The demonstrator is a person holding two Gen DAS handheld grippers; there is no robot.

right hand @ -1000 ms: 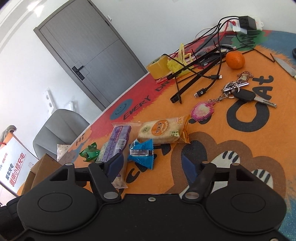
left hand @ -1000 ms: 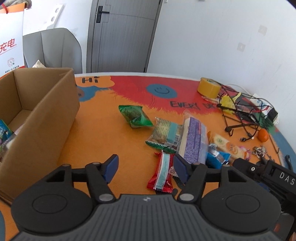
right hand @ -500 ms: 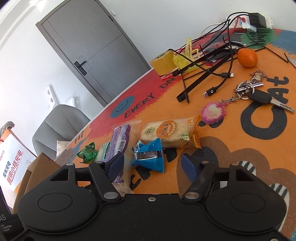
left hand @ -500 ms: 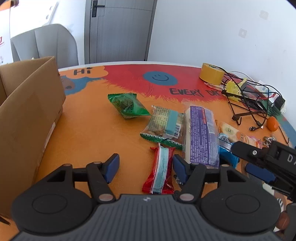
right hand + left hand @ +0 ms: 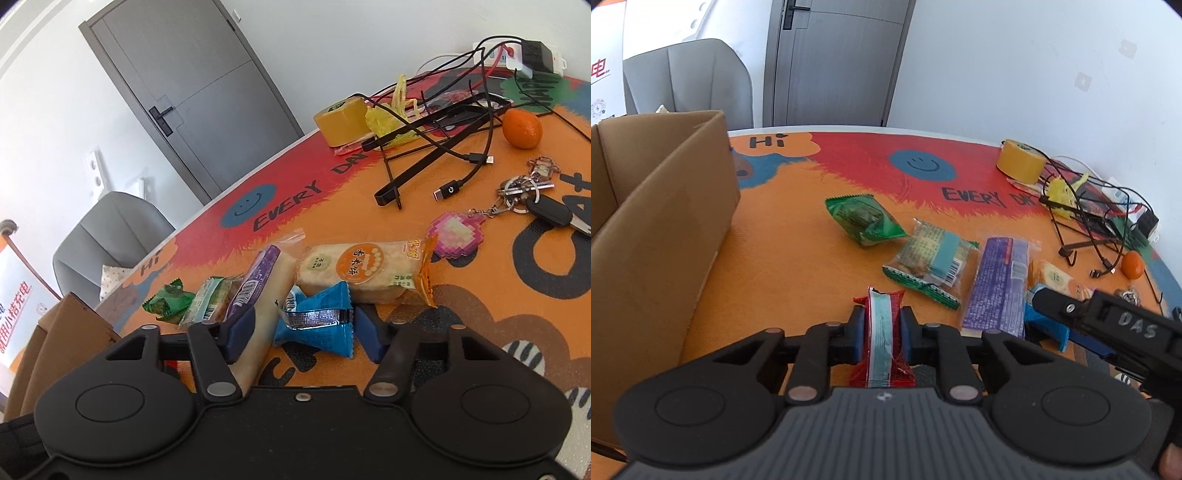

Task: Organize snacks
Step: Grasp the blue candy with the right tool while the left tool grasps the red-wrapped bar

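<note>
My left gripper is shut on a red and teal snack bar that lies on the orange mat. Beyond it lie a green packet, a green and clear nut packet and a long purple packet. A cardboard box stands open at the left. My right gripper is open, its pads on either side of a blue packet without squeezing it. An orange rice cracker packet lies just behind the blue one. The right gripper also shows in the left wrist view.
At the far right of the mat lie a yellow tape roll, a tangle of black cables with a power strip, a mandarin and a key bunch. A grey chair and a grey door stand behind the table.
My left gripper has moved forward over the red and teal snack bar and shut on it. My right gripper has moved in until the blue packet sits between its open pads.
</note>
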